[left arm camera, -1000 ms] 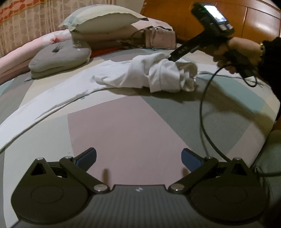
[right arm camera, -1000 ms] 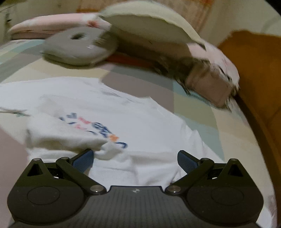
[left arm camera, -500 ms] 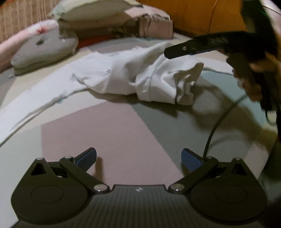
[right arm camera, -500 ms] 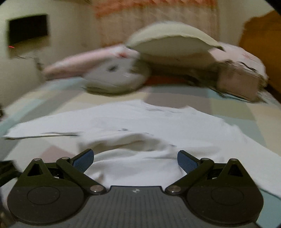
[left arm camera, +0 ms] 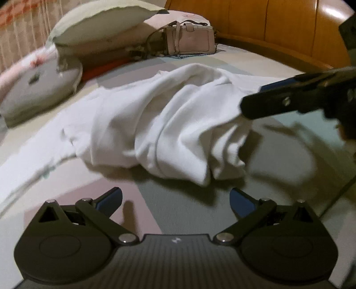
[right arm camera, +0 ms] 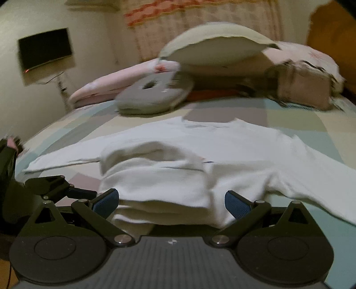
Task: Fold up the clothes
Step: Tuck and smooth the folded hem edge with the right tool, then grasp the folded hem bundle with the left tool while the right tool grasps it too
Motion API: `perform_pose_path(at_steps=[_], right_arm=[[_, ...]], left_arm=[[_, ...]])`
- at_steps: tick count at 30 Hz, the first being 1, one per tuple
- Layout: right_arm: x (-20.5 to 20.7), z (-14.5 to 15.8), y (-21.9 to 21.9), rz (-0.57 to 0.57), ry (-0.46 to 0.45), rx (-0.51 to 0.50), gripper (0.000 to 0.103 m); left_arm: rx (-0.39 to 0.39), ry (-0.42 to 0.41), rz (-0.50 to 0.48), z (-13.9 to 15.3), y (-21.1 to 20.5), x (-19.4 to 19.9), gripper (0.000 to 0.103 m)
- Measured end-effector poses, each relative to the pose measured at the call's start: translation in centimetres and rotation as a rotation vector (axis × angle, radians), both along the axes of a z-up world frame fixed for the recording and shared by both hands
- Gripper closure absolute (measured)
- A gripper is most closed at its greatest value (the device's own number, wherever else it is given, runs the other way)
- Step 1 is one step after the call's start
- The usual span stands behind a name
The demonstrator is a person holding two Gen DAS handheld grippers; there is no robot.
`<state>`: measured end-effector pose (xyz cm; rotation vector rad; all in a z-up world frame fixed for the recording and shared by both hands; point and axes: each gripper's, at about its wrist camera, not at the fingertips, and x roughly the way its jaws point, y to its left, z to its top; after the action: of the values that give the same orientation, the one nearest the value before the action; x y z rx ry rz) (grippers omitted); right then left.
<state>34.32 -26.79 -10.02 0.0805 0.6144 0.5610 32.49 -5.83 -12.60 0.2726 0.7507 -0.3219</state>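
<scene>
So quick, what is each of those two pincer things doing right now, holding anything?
Left gripper: open, holding nothing, above the patchwork bedspread.
Right gripper: open, holding nothing; the bunched hem of the white long-sleeved cotton shirt lies between its fingers.

We see a soft white cloth shirt (left arm camera: 169, 124) on a matt woven bedcover (left arm camera: 182, 209), beside a glossy wood headboard (left arm camera: 278, 29).

The left wrist view sits low over the bed (left arm camera: 178, 211), looking across it toward the wooden headboard (left arm camera: 278, 29), close to the bunched white shirt (left arm camera: 169, 124); the right wrist view faces the pillows (right arm camera: 213, 46) and curtain (right arm camera: 200, 20), the shirt (right arm camera: 200, 155) nearly under its lens; both share the shirt, pillows and pink bag (left arm camera: 189, 42).
</scene>
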Motion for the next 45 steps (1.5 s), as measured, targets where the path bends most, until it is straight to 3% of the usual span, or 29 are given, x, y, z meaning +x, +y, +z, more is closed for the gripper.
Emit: perform_pose_path(at_steps=[4,10,20,23,27,31,36,38,45], right_arm=[[0.4,-0.4,-0.3,-0.022,0.017,-0.007,0.000],[0.7,-0.8,0.2,-0.026,0.024,-0.032,0.000],[0.4,-1.0,0.6,-0.048,0.044,-0.118,0.000],[-0.9,-1.2,1.4,-0.033,0.053,-0.186,0.000],[-2.3,-1.3,2.3,-0.011,0.065,-0.235,0.000],[-2.3,-1.0,2.9,-0.022,0.073,-0.224,0.000],[-2.3,-0.6,3.7,-0.035,0.084,-0.209,0.000],[-2.3,-0.5,4.0,-0.040,0.088,-0.204,0.000],[-2.3,-0.1,4.6,-0.064,0.098,-0.190,0.000]], left_arm=[[0.043,-0.055,0.013,0.5,0.3,0.4,0.001],[0.013,-0.107,0.118,1.9,3.2,0.1,0.001],[0.058,-0.079,-0.031,0.6,-0.7,-1.1,0.001],[0.119,-0.101,-0.026,0.1,-1.3,-0.9,0.001],[0.135,-0.138,-0.017,0.4,-1.0,-0.5,0.001],[0.121,-0.197,0.031,1.9,0.7,-0.7,0.001],[0.069,-0.189,0.108,3.2,4.0,-0.3,0.001],[0.045,-0.179,0.087,3.4,4.2,-0.4,0.001],[0.091,-0.170,-0.057,1.8,1.0,-0.4,0.001]])
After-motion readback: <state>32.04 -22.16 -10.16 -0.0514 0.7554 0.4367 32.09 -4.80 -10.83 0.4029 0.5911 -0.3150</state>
